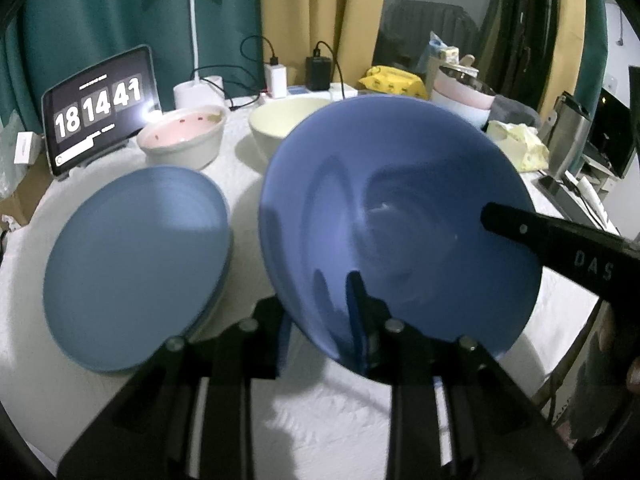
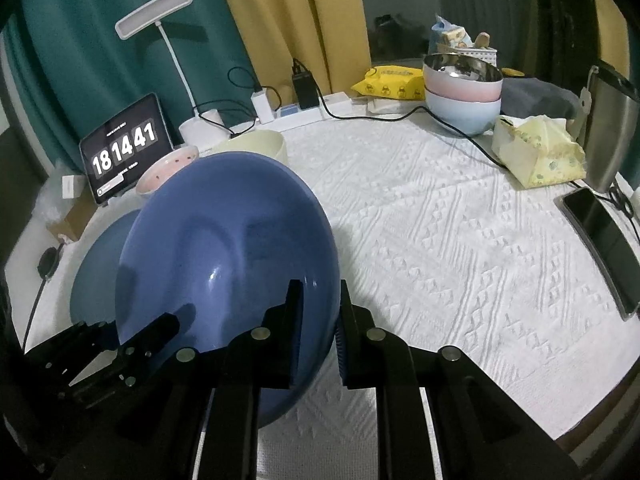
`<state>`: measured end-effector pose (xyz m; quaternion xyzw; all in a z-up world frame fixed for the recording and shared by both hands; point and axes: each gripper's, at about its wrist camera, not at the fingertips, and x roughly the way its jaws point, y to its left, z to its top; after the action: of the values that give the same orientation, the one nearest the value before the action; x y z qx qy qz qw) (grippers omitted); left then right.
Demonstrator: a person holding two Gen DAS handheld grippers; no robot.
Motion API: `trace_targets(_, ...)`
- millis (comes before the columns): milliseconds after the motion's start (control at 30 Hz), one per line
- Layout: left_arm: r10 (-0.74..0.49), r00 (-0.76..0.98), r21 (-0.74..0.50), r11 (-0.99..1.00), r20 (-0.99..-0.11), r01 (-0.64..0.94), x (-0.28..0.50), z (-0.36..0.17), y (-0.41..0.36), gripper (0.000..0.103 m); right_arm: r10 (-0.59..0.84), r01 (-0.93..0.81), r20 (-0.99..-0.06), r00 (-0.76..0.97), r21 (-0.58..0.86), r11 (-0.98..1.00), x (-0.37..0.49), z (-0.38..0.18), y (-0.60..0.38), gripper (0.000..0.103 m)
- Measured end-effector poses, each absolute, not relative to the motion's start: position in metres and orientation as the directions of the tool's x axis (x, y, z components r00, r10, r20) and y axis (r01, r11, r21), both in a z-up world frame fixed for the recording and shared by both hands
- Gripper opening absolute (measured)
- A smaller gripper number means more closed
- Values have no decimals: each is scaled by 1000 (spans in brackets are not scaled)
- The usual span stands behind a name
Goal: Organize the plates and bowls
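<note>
Closest to us, both pairs of tongs grip the same blue bowl (image 1: 400, 216): our left tongs (image 1: 324, 332) pinch its near rim, one finger inside and one outside, and our right tongs (image 2: 320, 320) clamp the rim on the opposite side, one finger against the inner wall and one against the outer. The bowl is tilted, its opening turned toward the left camera, and it hangs above the white textured cloth covering the table (image 2: 460, 240). Just to the left of the bowl, a stack of flat blue plates (image 1: 136, 264) lies on the cloth. Behind the plates stands a pink-lined bowl (image 1: 182, 136), and beside it a cream bowl (image 1: 280, 120), partly hidden by the held bowl's rim. Farther back, a tablet showing a clock (image 1: 100, 104) leans at the table's edge near a white lamp (image 2: 154, 20) and a power strip with chargers (image 2: 300, 112). At the far right, pink and pale blue bowls sit nested (image 2: 464, 96), with a yellow tissue pack (image 2: 536, 152) near them.
</note>
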<state>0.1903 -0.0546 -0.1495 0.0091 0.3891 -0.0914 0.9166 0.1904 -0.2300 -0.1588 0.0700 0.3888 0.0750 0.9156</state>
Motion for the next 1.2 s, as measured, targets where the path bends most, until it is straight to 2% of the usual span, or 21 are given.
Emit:
trace_targets(133, -159, 687, -56, 984, -709, 171, 189, -147, -51, 29, 185, -81, -698, 691, 179, 980, 191, -155, -229, 17)
trace_targets(267, -155, 698, -53, 985, -699, 165, 187, -141, -45, 30, 180, -82, -692, 699, 173, 982, 192, -149, -229, 24)
trace_targets(533, -143, 734, -47, 988, -664, 150, 183, -122, -35, 38, 173, -88, -676, 717, 158, 984, 194, -134, -226, 25)
trace_targets(1200, -116, 775, -46, 993, -621, 112, 200, -92, -20, 38, 182, -120, -644, 743, 139, 983, 215, -105, -217, 25)
